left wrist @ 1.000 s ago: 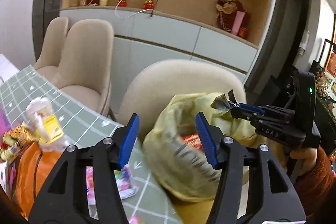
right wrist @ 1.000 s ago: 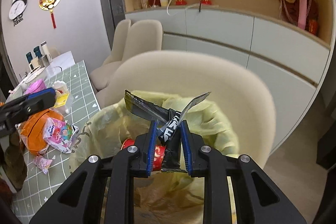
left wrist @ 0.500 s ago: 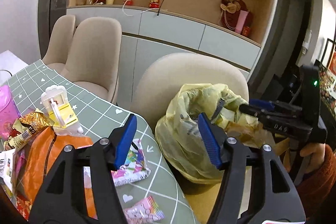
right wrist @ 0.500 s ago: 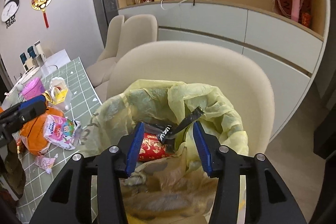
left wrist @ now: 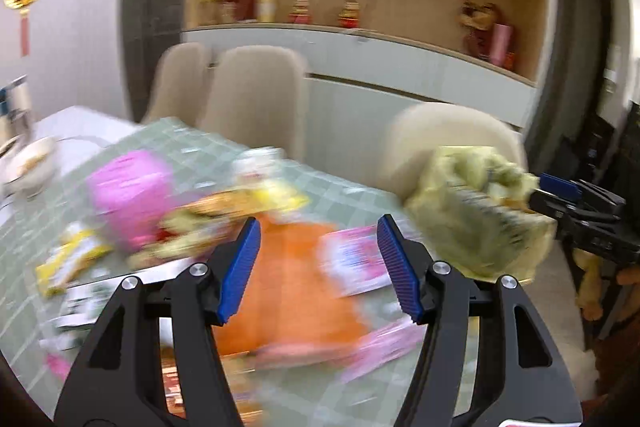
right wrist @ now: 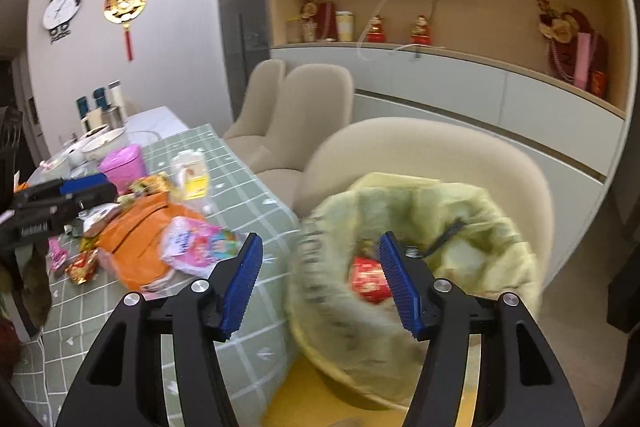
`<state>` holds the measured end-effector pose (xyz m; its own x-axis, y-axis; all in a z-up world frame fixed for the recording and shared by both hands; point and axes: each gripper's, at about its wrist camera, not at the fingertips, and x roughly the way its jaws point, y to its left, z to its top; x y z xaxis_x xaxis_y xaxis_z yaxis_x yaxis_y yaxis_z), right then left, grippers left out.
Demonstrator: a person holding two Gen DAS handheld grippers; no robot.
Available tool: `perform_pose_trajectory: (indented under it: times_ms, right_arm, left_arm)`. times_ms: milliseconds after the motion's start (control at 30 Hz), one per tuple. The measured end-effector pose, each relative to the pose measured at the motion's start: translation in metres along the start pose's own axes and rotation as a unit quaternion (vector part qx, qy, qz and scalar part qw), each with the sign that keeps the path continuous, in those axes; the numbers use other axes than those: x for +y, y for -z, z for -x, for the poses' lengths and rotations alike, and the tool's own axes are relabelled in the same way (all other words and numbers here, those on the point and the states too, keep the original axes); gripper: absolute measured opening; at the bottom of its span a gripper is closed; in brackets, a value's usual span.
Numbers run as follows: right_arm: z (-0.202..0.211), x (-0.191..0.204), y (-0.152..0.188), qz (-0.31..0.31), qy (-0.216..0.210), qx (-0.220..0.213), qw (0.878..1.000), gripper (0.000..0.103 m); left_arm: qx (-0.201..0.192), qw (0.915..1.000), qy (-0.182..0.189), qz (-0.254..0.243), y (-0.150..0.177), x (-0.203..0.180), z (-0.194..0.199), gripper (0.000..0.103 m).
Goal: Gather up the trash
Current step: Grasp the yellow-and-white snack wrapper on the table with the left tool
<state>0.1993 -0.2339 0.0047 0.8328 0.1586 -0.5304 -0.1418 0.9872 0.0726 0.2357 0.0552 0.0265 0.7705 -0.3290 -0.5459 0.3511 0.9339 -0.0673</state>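
A yellow trash bag (right wrist: 420,259) stands open on a beige chair (right wrist: 440,155); a black wrapper (right wrist: 444,237) and a red packet (right wrist: 368,277) lie inside. My right gripper (right wrist: 320,283) is open and empty above the bag's near left rim. My left gripper (left wrist: 318,267) is open and empty over the table's trash: an orange bag (left wrist: 292,275), a pink-and-white packet (left wrist: 356,259), a pink cup (left wrist: 128,191). The bag also shows in the left wrist view (left wrist: 472,203), blurred.
A green checked tablecloth (right wrist: 240,195) covers the table, with small wrappers (right wrist: 82,267), a yellow-labelled packet (right wrist: 192,175), bowls and bottles (right wrist: 100,107) farther back. Two more beige chairs (right wrist: 304,111) stand behind. A cabinet with shelves (right wrist: 440,27) lines the wall.
My right gripper opened and let the black wrapper drop into the bag, then drew back to the left. My left gripper swung left from the bag to over the table's trash.
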Motion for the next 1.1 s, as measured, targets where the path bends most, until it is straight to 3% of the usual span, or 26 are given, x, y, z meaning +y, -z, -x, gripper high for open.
perform_pose_trajectory:
  times_ms: [133,233,467,600,700,800,933,1100]
  right_arm:
    - [-0.022,0.029,0.008,0.013,-0.034,0.016,0.999,0.057]
    - [-0.037,0.047,0.01,0.027,-0.047,0.027,0.998,0.057]
    - [-0.043,0.06,0.014,0.048,-0.052,0.039,0.997,0.057]
    - [-0.049,0.059,0.016,0.045,-0.049,0.05,0.997,0.057]
    - [-0.056,0.062,0.019,0.046,-0.052,0.061,0.996,0.057]
    - [-0.062,0.065,0.024,0.051,-0.049,0.074,0.995,0.057]
    - [-0.065,0.066,0.026,0.049,-0.05,0.079,0.994,0.057]
    - [-0.069,0.065,0.029,0.045,-0.05,0.084,0.994,0.057]
  left_arm:
    - [0.002,0.9966,-0.063,0.053,0.009,0.08,0.014,0.057]
    - [0.006,0.9938,-0.085,0.071,0.013,0.132,0.018,0.058]
    - [0.069,0.9881,-0.074,0.116,0.029,0.231,-0.005,0.058]
    - [0.091,0.9841,-0.115,0.1,0.032,0.256,-0.026,0.058]
    - [0.092,0.9816,-0.118,0.119,0.031,0.276,-0.037,0.058]
    - [0.103,0.9799,-0.112,0.13,0.029,0.288,-0.048,0.058]
    - [0.123,0.9788,-0.06,0.153,0.035,0.288,-0.056,0.058]
    - [0.147,0.9823,-0.042,0.109,0.04,0.252,-0.051,0.058]
